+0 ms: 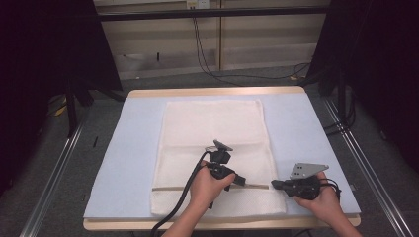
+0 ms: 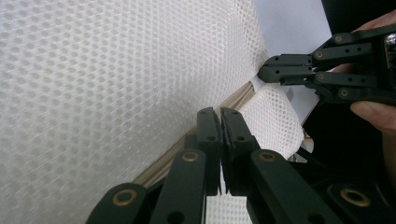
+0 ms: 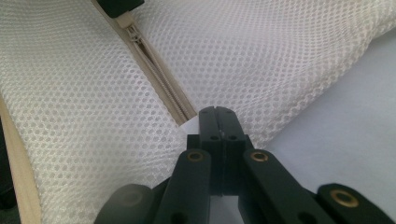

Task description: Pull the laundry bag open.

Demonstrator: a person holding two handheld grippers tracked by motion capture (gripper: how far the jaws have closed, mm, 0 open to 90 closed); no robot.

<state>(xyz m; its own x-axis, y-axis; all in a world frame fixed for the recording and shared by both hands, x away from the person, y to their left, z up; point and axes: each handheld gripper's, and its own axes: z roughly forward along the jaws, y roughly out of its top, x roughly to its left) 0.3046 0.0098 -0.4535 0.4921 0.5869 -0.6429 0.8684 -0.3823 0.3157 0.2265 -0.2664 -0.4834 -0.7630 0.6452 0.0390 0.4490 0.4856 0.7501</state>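
Note:
A white mesh bag [image 1: 212, 128] lies flat on the pale blue mat [image 1: 133, 148]. A beige zipper [image 1: 257, 185] runs across it near the front edge. My left gripper [image 1: 243, 181] rests on the zipper line with its jaws shut [image 2: 220, 111]; its tip [image 3: 119, 5] sits at the zipper pull, apparently pinching it. My right gripper [image 1: 273, 183] lies at the bag's right edge. Its jaws [image 3: 217, 111] are shut at the zipper's end [image 3: 159, 74], pinching the mesh edge [image 2: 261, 73].
The mat covers a wooden table [image 1: 212, 92] with metal rails on the floor at both sides. Cables hang at the back wall [image 1: 202, 54]. A cable [image 1: 183, 202] trails from the left gripper toward the front edge.

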